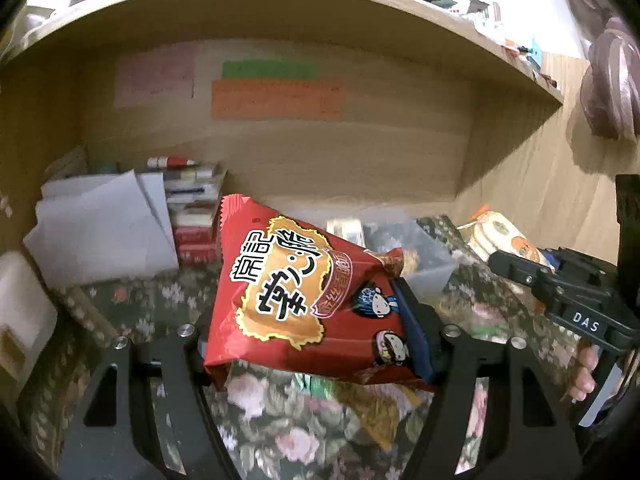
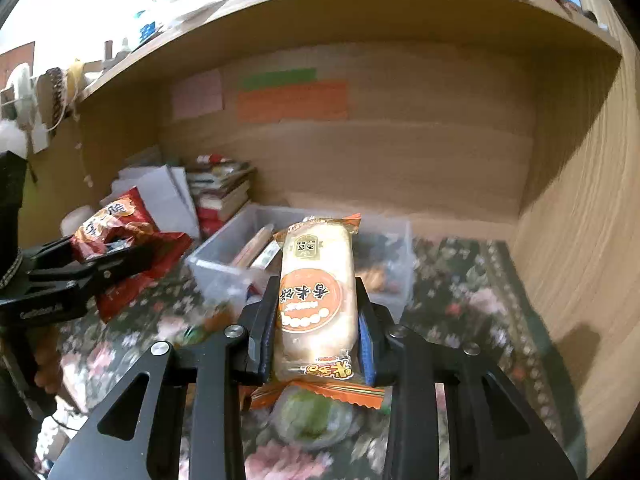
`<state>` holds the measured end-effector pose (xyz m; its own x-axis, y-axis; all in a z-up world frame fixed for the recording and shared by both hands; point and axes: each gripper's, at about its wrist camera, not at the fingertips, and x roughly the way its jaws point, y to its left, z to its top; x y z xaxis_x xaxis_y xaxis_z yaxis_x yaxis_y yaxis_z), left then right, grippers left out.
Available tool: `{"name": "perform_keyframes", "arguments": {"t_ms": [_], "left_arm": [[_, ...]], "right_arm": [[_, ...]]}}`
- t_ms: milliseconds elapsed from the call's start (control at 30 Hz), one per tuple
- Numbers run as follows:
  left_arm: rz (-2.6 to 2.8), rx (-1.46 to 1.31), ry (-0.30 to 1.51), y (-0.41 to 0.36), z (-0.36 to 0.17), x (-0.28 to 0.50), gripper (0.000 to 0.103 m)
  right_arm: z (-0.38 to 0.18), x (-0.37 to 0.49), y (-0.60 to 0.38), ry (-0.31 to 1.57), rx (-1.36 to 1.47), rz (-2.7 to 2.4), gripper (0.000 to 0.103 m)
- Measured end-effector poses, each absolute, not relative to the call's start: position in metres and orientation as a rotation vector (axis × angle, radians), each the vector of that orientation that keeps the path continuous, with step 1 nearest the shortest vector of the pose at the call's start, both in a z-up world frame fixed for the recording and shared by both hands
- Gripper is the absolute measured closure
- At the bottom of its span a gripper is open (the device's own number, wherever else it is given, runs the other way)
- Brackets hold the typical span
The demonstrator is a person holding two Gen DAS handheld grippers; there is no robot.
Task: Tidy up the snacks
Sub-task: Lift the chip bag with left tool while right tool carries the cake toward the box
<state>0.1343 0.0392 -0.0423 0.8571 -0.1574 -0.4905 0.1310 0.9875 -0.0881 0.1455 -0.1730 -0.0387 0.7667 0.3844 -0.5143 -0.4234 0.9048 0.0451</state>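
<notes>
My left gripper point(image 1: 312, 328) is shut on a red snack bag point(image 1: 304, 292) with yellow-edged lettering, held above the floral cloth. That red bag point(image 2: 116, 224) and the left gripper point(image 2: 108, 256) also show at the left of the right wrist view. My right gripper point(image 2: 316, 320) is shut on a pale rice cracker pack point(image 2: 316, 292) with an orange label, held upright between the blue pads. The same pack point(image 1: 504, 240) and the right gripper point(image 1: 520, 276) appear at the right of the left wrist view. A clear plastic bin point(image 2: 224, 256) holding several snacks stands just beyond both.
A wooden shelf point(image 2: 360, 8) overhangs the nook; its side wall point(image 2: 580, 220) closes the right. Books point(image 1: 192, 216) and white papers point(image 1: 104, 224) are stacked at the back left. Loose snacks, one green point(image 2: 312, 420), lie on the floral cloth point(image 2: 460, 280) below the grippers.
</notes>
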Motion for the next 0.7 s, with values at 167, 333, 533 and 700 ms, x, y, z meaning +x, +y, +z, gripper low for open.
{"name": "perform_keyframes", "arguments": {"t_ms": [167,333,533,700], "left_arm": [[-0.153,-0.044,0.507,0.035,-0.033,0.155,0.033],[-0.140,-0.042,0.519,0.033,-0.030,0.182,0.033],[-0.129,-0.044,0.553,0.033,-0.038,0.213,0.033],[-0.123,-0.048,0.594,0.033,-0.050,0.236,0.033]], "right_arm": [[-0.030,0.168,-0.172,0.528,-0.079,0.422,0.073],[-0.028,0.193,-0.169,0.536,-0.079,0.407,0.073],[-0.034,0.219,-0.162,0.570,-0.085,0.392,0.073],[-0.044,0.241,-0.156,0.612,-0.093,0.382,0.073]]}}
